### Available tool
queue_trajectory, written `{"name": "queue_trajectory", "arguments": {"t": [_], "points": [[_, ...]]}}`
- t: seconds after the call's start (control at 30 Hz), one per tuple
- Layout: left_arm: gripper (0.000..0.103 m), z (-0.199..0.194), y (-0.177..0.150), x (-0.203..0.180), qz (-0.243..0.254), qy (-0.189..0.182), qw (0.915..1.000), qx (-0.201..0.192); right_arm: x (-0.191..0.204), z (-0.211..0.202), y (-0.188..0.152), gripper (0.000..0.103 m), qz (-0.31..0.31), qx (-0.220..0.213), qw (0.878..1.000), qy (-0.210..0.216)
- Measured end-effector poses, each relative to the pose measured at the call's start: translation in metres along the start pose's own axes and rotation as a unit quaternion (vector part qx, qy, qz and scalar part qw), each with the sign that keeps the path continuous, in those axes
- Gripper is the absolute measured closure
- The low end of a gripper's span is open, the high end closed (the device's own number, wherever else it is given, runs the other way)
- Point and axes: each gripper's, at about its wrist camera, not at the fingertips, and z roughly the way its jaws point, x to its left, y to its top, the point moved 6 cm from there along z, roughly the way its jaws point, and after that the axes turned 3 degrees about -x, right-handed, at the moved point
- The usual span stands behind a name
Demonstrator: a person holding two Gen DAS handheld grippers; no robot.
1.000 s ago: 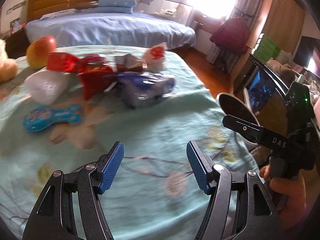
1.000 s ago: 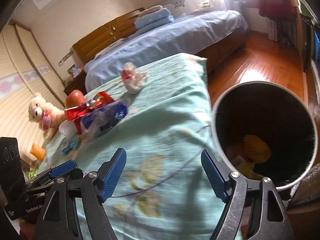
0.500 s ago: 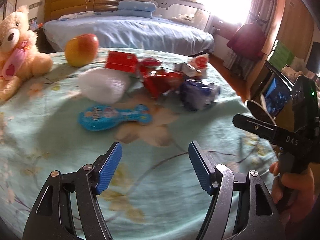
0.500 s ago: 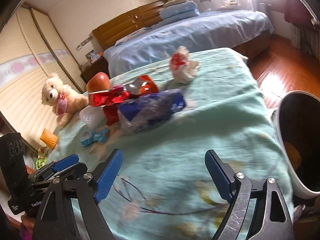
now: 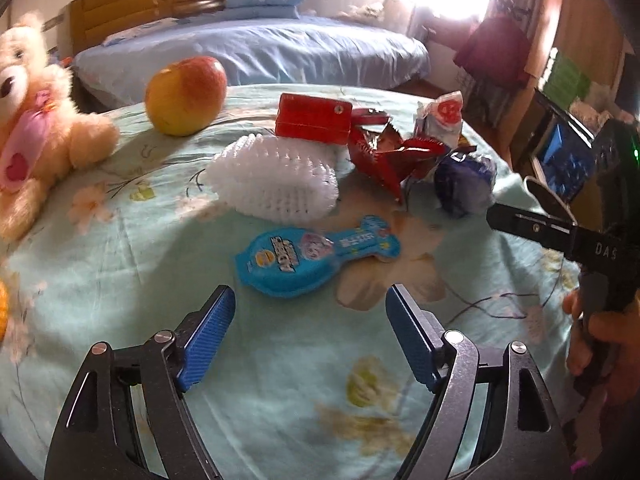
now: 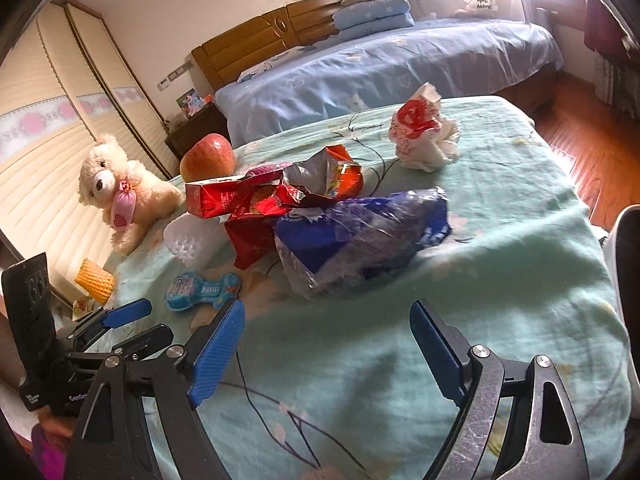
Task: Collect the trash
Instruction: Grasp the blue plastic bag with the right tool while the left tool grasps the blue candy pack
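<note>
- The left claw (image 5: 310, 330) stands wide open with nothing between its blue pads; it hovers above the pale green floral bedspread (image 5: 120, 264), touching nothing.
- Just ahead of the left claw lies a blue toy-shaped packet (image 5: 316, 254), flat on the bedspread.
- The right claw (image 6: 326, 346) is likewise spread wide and holds nothing, poised low over the bedspread (image 6: 500, 260), pointing toward the pile of trash.
- Right in front of the right claw sits a crumpled blue and clear plastic bag (image 6: 360, 240), resting against torn red foil wrappers (image 6: 296, 192).
- A red carton (image 6: 218, 199) lies beside the wrappers, and a crumpled white-and-red wrapper (image 6: 424, 134) sits apart, farther back.
- A white foam fruit net (image 5: 276, 180) lies between the blue packet and the red carton (image 5: 314, 118).
- An apple (image 5: 186, 96) and a cream teddy bear (image 5: 36, 120) rest at the left side.
- In the left view, the person's right hand (image 5: 600, 336) grips the right claw's handle at the frame's right edge.
- The rim of a bin (image 6: 618, 240) shows at the right edge of the right view.
</note>
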Motion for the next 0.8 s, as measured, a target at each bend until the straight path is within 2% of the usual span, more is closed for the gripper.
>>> {"name": "queue_trajectory", "arguments": {"t": [0.17, 0.3, 0.33, 0.37, 0.4, 0.43, 0.5, 0.6, 0.8], "points": [[0.023, 0.014, 0.005, 0.003, 0.025, -0.004, 0.9995, 0.017, 0.000, 0.013, 0.005, 0.017, 0.015, 0.001, 1.000, -0.004], [0.023, 0.018, 0.011, -0.001, 0.040, -0.008, 0.9991, 0.009, -0.001, 0.020, 0.010, 0.018, 0.021, -0.007, 1.000, -0.011], [0.027, 0.020, 0.012, -0.003, 0.044, -0.008, 0.9990, 0.008, -0.002, 0.021, 0.010, 0.018, 0.023, -0.008, 1.000, -0.013], [0.035, 0.020, 0.012, -0.006, 0.050, -0.010, 0.9987, 0.007, -0.003, 0.022, 0.010, 0.025, 0.024, -0.010, 1.000, -0.015], [0.041, 0.021, 0.011, -0.009, 0.056, -0.013, 0.9983, 0.009, -0.004, 0.022, 0.010, 0.044, 0.024, -0.011, 1.000, -0.016], [0.041, 0.021, 0.010, -0.012, 0.064, -0.009, 0.9979, 0.008, -0.006, 0.023, 0.009, 0.054, 0.025, -0.009, 1.000, -0.017], [0.041, 0.020, 0.009, -0.017, 0.077, -0.001, 0.9970, 0.004, -0.009, 0.022, 0.008, 0.061, 0.028, -0.007, 0.999, -0.012], [0.041, 0.014, 0.005, -0.028, 0.082, -0.008, 0.9966, 0.002, -0.009, 0.017, 0.005, 0.067, 0.020, -0.010, 1.000, -0.004], [0.041, 0.005, -0.003, -0.044, 0.050, -0.017, 0.9986, -0.004, -0.011, -0.004, -0.002, 0.067, 0.012, -0.016, 1.000, 0.012]]}}
